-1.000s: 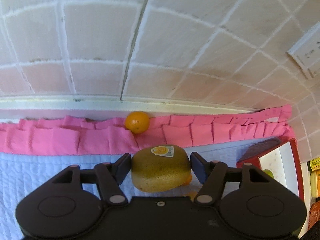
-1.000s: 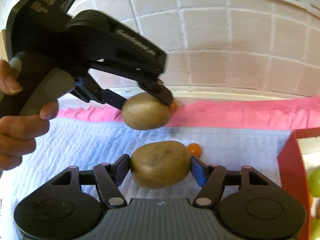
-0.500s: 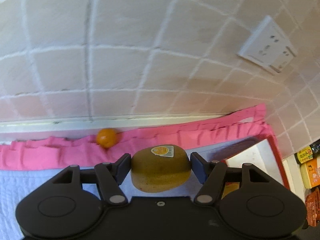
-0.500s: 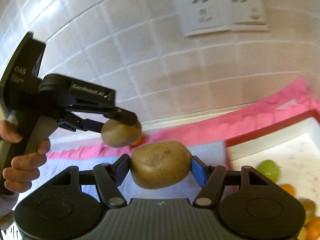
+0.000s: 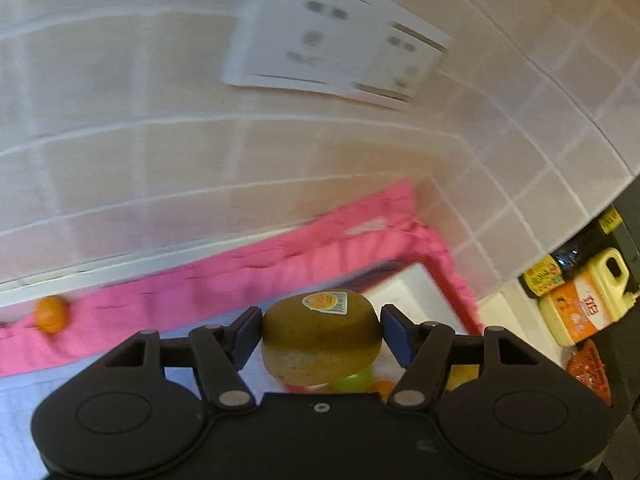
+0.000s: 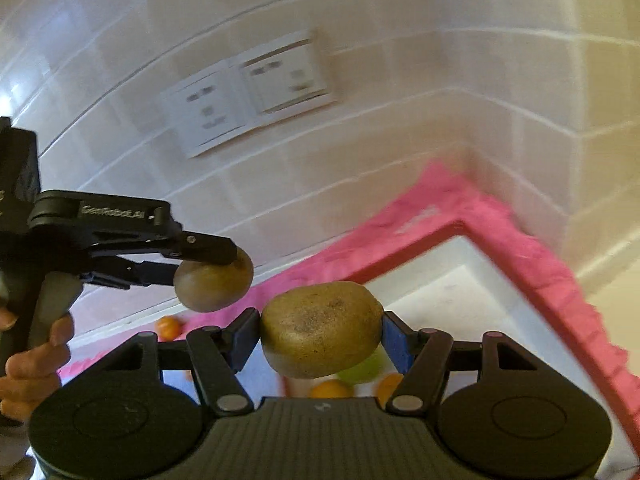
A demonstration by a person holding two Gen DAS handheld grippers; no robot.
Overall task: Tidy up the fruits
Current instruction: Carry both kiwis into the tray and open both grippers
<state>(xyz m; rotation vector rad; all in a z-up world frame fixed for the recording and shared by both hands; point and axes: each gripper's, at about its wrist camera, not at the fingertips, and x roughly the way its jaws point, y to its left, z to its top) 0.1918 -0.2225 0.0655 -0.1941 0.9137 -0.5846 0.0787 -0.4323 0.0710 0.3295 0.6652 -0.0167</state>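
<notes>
My left gripper (image 5: 320, 330) is shut on a brown kiwi (image 5: 316, 344) that carries a yellow sticker. In the right wrist view my right gripper (image 6: 320, 338) is shut on a second, plain kiwi (image 6: 312, 328). Both kiwis hang in the air over the near corner of a white tray with a red rim (image 6: 460, 256), which also shows in the left wrist view as the tray (image 5: 416, 280). The left gripper (image 6: 214, 280) appears at the left of the right wrist view, held by a hand (image 6: 32, 360). A green fruit (image 6: 366, 370) and small oranges (image 6: 330, 390) lie in the tray below.
A small orange (image 5: 50, 314) rests on the pink cloth (image 5: 240, 276) against the tiled wall, away from the tray. Wall sockets (image 6: 248, 96) sit above. Bottles and a jug (image 5: 580, 300) stand to the right of the tray, past the wall's corner.
Both grippers have swung to the right and risen, each keeping its kiwi. The tray has come in under them, and the loose orange has slid off to the left.
</notes>
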